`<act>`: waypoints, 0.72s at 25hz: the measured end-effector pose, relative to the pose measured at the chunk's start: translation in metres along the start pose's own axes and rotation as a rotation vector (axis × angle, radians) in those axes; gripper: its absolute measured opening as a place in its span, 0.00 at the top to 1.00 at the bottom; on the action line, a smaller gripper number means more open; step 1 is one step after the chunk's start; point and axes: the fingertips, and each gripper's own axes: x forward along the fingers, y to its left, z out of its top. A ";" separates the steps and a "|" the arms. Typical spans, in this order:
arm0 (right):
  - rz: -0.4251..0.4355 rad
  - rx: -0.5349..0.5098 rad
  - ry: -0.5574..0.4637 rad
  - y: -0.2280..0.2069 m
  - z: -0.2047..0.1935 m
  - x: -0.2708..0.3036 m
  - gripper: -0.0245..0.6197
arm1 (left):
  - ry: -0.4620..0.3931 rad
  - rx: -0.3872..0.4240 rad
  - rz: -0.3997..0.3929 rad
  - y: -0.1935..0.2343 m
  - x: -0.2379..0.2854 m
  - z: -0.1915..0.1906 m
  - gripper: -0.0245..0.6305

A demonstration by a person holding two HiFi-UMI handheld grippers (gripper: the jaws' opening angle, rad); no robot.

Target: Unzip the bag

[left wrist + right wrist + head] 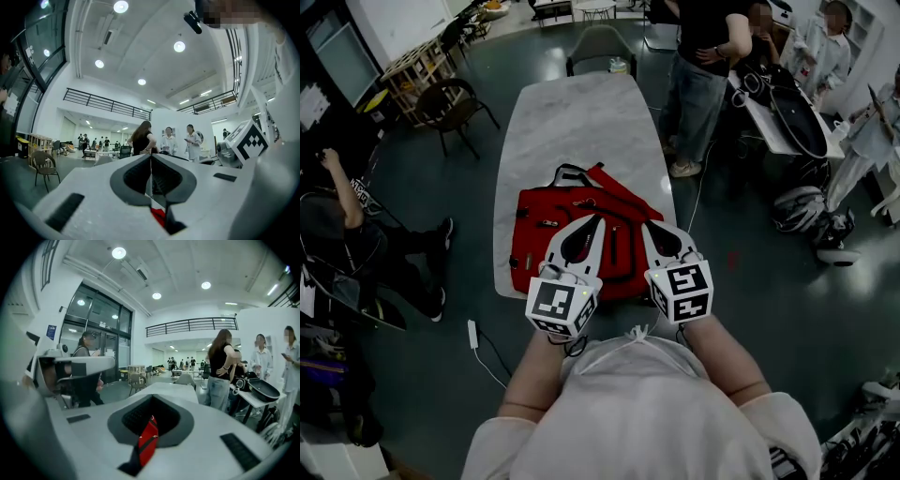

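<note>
You have one red fabric bag (539, 234) lying flat at the near end of the single grey marbled counter (581, 122), its looped handle (567, 173) pointing away from you along the counter. Of your two tools, the left hand-held gripper (596, 219) has its jaws together, with a sliver of red showing behind them. The right hand-held gripper (645, 226) is clamped on the bag's red-and-black strap tab (149, 444).

red bag (546, 246) lies flat on the near end of a grey marble-pattern table (577, 122). left gripper (598, 219) and right gripper (645, 226) sit side by side over the bag, jaws drawn together, tips on the fabric. a person (703, 66) stands by the table's far right corner.
</note>
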 end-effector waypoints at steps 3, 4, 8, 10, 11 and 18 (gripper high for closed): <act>0.002 0.008 0.000 0.000 -0.001 0.000 0.92 | 0.004 0.004 0.004 0.000 0.001 -0.002 0.93; 0.002 0.009 0.000 0.001 -0.002 0.001 0.92 | 0.007 0.004 0.006 0.000 0.001 -0.003 0.93; 0.030 0.016 -0.013 0.006 -0.003 0.000 0.92 | 0.011 -0.007 0.012 0.000 -0.002 -0.004 0.93; 0.048 0.022 -0.024 0.007 -0.001 -0.002 0.92 | 0.013 -0.006 0.014 -0.002 -0.001 -0.003 0.93; 0.053 0.027 -0.030 0.007 0.000 -0.003 0.92 | 0.015 -0.006 0.014 -0.003 -0.001 -0.002 0.93; 0.058 0.034 -0.036 0.007 -0.003 -0.006 0.92 | 0.019 -0.010 0.018 -0.009 -0.001 -0.006 0.93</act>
